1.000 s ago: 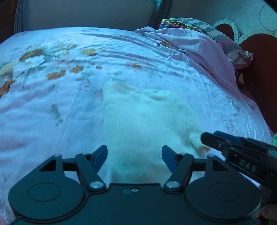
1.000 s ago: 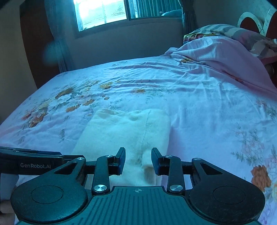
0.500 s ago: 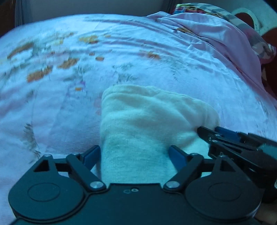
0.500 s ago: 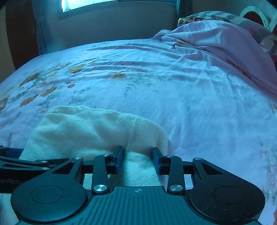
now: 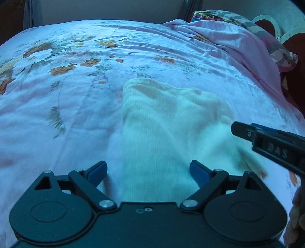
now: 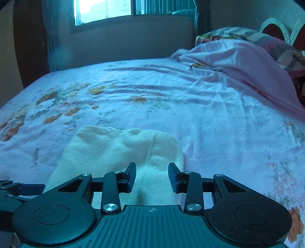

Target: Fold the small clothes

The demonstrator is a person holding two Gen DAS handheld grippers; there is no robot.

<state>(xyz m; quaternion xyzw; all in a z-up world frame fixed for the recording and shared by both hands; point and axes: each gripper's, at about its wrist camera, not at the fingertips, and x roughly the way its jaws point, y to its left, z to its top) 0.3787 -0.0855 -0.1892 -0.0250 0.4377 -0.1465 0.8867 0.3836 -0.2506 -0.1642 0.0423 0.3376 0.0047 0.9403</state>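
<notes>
A cream knitted garment (image 5: 167,124) lies folded on the floral bed sheet (image 5: 76,114). My left gripper (image 5: 147,171) hovers over its near end. Its jaws are opening and stand wide, with the cloth between them and the pads not pressing on it. In the right wrist view the same garment (image 6: 114,148) lies low in the middle. My right gripper (image 6: 152,175) is partly open over the garment's right near part, with cloth showing in the gap and nothing pinched. The right gripper (image 5: 266,141) also juts in from the right in the left wrist view.
A crumpled pink blanket (image 6: 238,63) and a patterned pillow (image 6: 276,45) lie at the back right by the headboard (image 6: 274,26). A window (image 6: 118,9) and wall stand beyond the bed. A person's hand (image 5: 297,219) shows at the right edge.
The left jaws have spread wider. Both grippers dipped close to the garment and then drew back a little. The garment now lies flat on the sheet.
</notes>
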